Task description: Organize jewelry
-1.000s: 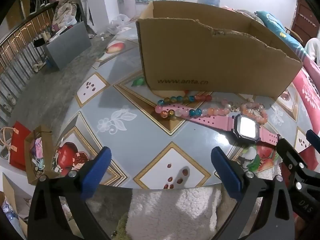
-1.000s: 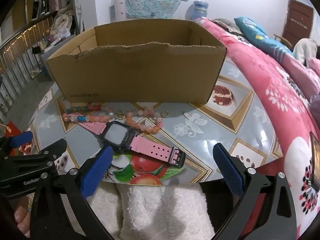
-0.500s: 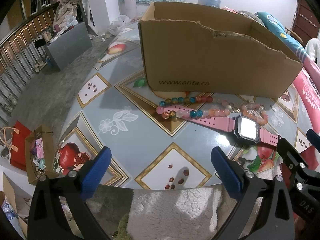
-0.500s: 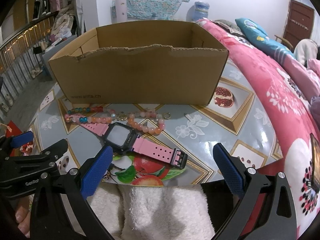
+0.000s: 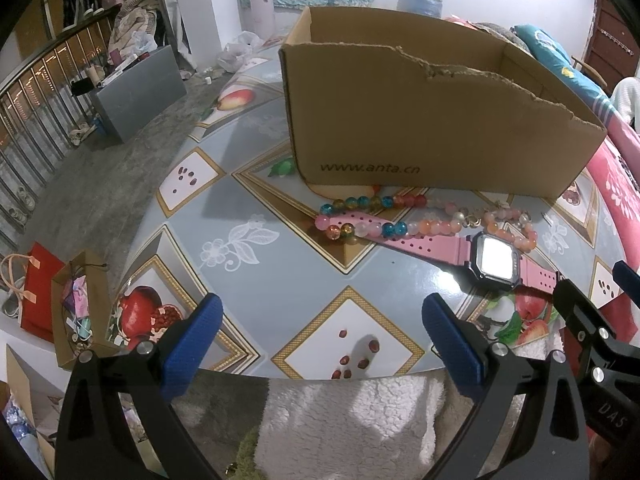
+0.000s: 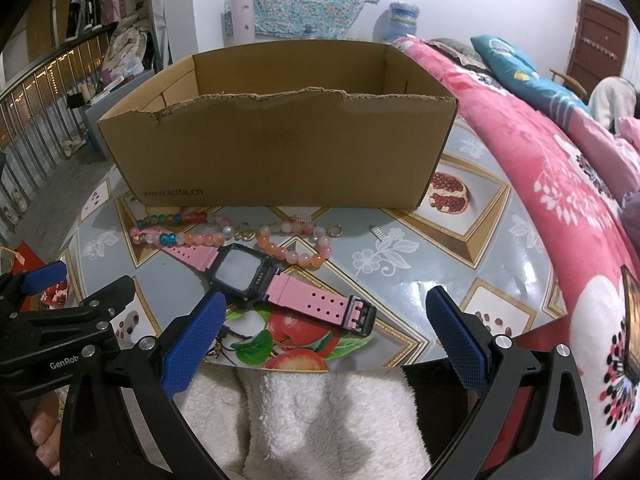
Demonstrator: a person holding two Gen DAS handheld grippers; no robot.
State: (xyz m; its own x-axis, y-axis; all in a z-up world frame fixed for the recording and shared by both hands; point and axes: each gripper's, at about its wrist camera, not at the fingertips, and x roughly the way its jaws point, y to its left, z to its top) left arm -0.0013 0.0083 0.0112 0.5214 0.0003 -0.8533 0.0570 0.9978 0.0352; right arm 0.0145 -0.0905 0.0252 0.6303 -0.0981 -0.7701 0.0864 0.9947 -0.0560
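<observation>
— Two claws are in your hands; how do they stand?

— Both are spread wide and grip nothing. Your left claw hangs over the near edge of the glossy fruit-patterned worktop, its blue ribbed pads well apart. Your right claw is parted just as widely, and its left pad sits just in front of the watch case.

— Where is the jewelry?

— You have the pink-strapped digital watch with the black square case lying flat on the worktop, its black buckle end pointing toward your right claw. Behind it lies a strand of round glass beads in pink, orange, blue and amber, stretched along the foot of the box; one end of the watch strap lies among those beads. A second loop of peach and pink beads curls beside the watch case, with a small gold ring at its far side. A small silver piece rests apart, to the right.

— And the box?

— You see the open brown cardboard box with a torn front rim standing upright behind the beads. Whether it holds anything, you cannot tell.
</observation>
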